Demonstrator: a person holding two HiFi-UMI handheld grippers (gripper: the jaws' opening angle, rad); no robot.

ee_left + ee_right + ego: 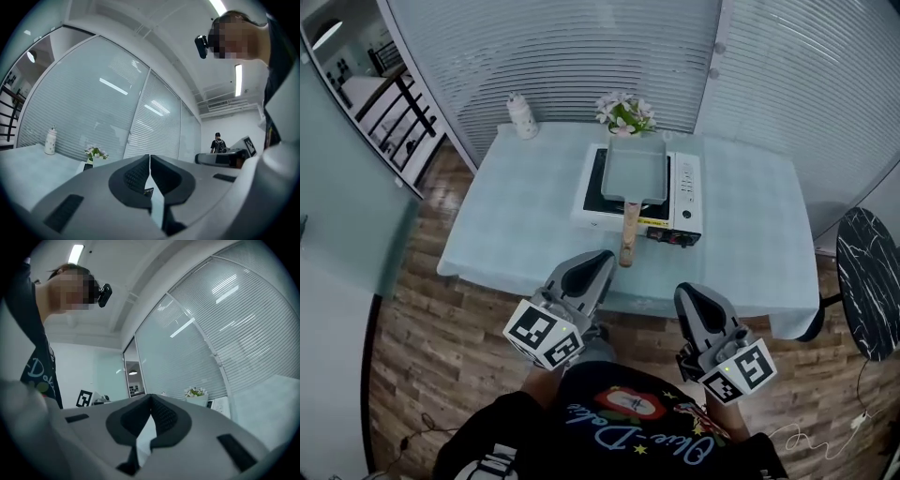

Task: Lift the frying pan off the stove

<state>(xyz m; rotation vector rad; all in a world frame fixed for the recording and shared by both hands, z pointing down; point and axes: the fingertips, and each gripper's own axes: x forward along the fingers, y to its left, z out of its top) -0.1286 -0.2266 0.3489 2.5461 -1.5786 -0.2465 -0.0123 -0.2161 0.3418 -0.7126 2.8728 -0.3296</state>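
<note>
A rectangular grey frying pan (635, 169) sits on a white portable stove (684, 192) on the table, its wooden handle (629, 235) pointing toward me. My left gripper (598, 260) is held near my body, short of the table's near edge and a little left of the handle, jaws shut and empty. My right gripper (692, 293) hangs lower right, below the table edge, also shut with nothing held. In the left gripper view the left gripper (149, 158) tips meet; in the right gripper view the right gripper (151, 397) tips meet too.
The table (506, 225) has a pale blue cloth. A white bottle (521, 116) stands at its back left, and a small pot of flowers (625, 113) behind the stove. A black marble round table (872, 281) is at the right. Glass walls with blinds stand behind.
</note>
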